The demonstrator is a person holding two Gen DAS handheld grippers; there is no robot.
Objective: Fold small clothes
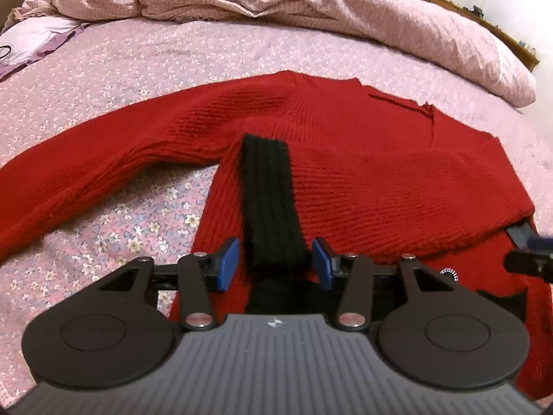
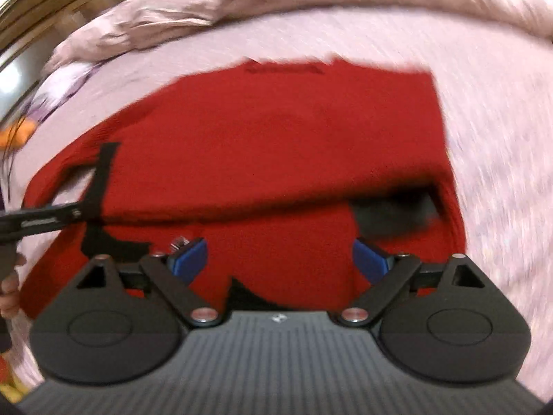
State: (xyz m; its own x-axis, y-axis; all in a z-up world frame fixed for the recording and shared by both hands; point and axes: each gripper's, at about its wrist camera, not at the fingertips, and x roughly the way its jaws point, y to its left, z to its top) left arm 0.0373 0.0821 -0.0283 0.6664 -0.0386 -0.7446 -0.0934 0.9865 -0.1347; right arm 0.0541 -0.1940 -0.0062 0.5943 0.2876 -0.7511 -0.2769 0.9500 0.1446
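A red knit sweater (image 1: pixel 345 159) is spread on the floral bedsheet (image 1: pixel 103 79), one sleeve stretched left; a black ribbed band (image 1: pixel 268 204) lies between the parted pads of the left gripper (image 1: pixel 274 264), ungripped; the right gripper (image 2: pixel 280 256) hovers wide over the folded-up hem; sleeve folding seemingly follows; no legible writing.

A bed (image 1: pixel 145 69) fills the room here, spread with a pink sheet printed in small flowers. At its far side a pale pink duvet (image 1: pixel 311 7) lies bunched in soft folds. A lilac pillow (image 1: pixel 38 39) sits far left. Brown wooden furniture (image 1: pixel 511 39) edges the far right.
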